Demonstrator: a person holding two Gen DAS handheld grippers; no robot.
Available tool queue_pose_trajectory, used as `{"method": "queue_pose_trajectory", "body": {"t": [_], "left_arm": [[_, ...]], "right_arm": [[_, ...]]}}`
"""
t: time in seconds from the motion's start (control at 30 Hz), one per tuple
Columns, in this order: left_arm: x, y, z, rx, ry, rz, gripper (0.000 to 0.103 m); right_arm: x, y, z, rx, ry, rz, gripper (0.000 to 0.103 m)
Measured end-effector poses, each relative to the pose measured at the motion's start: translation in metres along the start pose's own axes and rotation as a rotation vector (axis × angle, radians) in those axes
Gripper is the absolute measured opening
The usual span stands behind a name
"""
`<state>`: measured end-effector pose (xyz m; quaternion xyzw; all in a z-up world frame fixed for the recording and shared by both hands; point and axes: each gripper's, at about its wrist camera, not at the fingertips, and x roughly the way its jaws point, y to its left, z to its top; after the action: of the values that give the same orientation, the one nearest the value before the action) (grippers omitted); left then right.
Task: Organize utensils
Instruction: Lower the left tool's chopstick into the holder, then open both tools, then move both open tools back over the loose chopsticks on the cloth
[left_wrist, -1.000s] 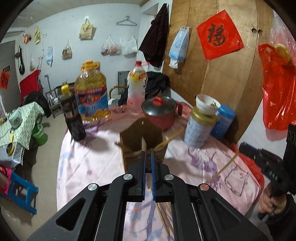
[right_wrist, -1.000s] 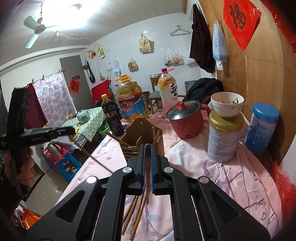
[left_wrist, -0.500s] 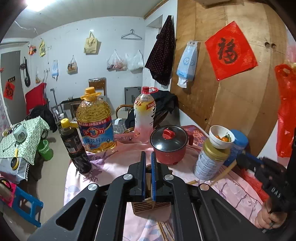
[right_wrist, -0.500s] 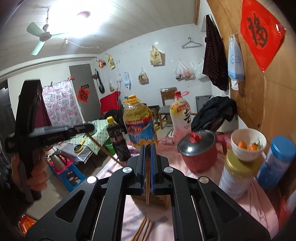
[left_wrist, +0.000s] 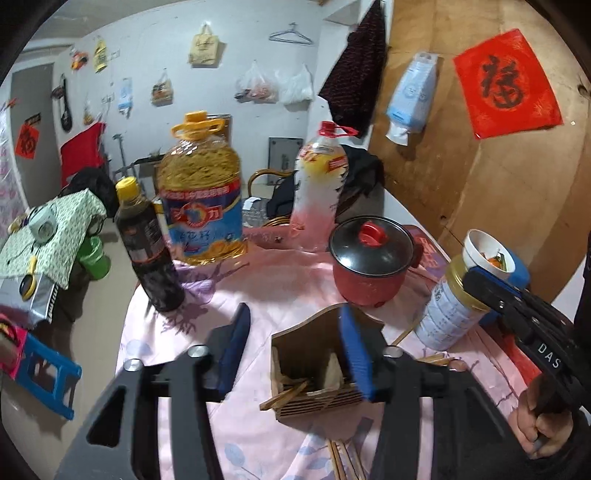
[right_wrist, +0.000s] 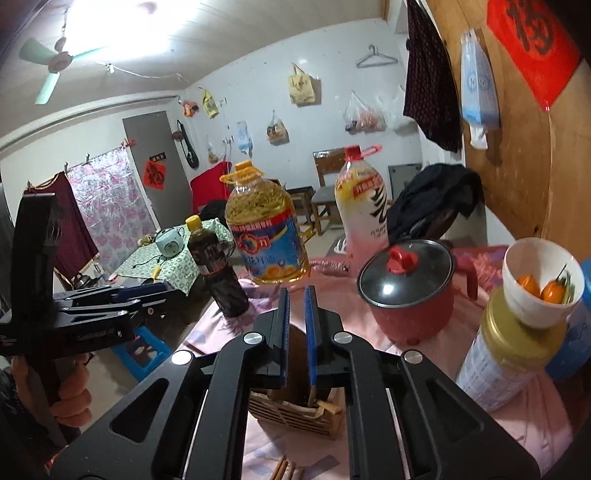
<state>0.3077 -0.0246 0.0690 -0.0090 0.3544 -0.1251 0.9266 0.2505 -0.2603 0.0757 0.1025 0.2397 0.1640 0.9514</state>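
A wooden utensil holder (left_wrist: 314, 373) stands on the pink tablecloth, with chopsticks (left_wrist: 284, 393) lying tilted inside it. My left gripper (left_wrist: 295, 350) is open and empty, hovering just above the holder. My right gripper (right_wrist: 297, 332) is open by a narrow gap, right over the same holder (right_wrist: 295, 406); a chopstick end (right_wrist: 312, 397) stands in the holder below its fingers. Loose chopsticks (left_wrist: 345, 459) lie on the cloth in front of the holder, and they also show in the right wrist view (right_wrist: 284, 470).
Behind the holder stand a red pot with lid (left_wrist: 371, 264), a dark sauce bottle (left_wrist: 147, 245), a big oil jug (left_wrist: 203, 192) and a drink bottle (left_wrist: 319, 184). A tin (right_wrist: 506, 362) carrying a white bowl (right_wrist: 541, 282) is at the right by the wooden wall.
Both grippers rose above the holder and opened. The chopsticks they held are out of the fingers and now rest in the holder.
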Motion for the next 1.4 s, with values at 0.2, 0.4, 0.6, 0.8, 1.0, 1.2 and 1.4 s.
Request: {"method": "queue_pose_trajectory", "body": {"t": [0.2, 0.4, 0.6, 0.8, 1.0, 1.2, 1.4], "left_arm": [[-0.008, 0.016, -0.011, -0.055, 0.016, 0.018, 0.063], [-0.03, 0.022, -0.035, -0.072, 0.009, 0.049, 0.075], [-0.053, 0.03, -0.062, -0.088, 0.017, 0.083, 0.081], [-0.073, 0.042, -0.092, -0.105, 0.035, 0.108, 0.084], [-0.088, 0.054, -0.123, -0.111, 0.071, 0.113, 0.088], [-0.087, 0.058, -0.159, -0.055, 0.146, 0.112, 0.089], [-0.076, 0.057, -0.2, -0.007, 0.236, 0.115, 0.089]], "right_arm": [[-0.015, -0.002, -0.004, 0.006, -0.015, -0.017, 0.019], [-0.039, 0.002, -0.014, 0.023, -0.025, -0.037, 0.034], [-0.065, 0.014, -0.031, 0.025, -0.036, -0.053, 0.042], [-0.089, 0.03, -0.047, 0.035, -0.058, -0.069, 0.053], [-0.107, 0.044, -0.071, 0.078, -0.06, -0.086, 0.058], [-0.116, 0.056, -0.114, 0.114, -0.018, -0.148, 0.058], [-0.118, 0.061, -0.179, 0.117, 0.112, -0.197, 0.058]]}}
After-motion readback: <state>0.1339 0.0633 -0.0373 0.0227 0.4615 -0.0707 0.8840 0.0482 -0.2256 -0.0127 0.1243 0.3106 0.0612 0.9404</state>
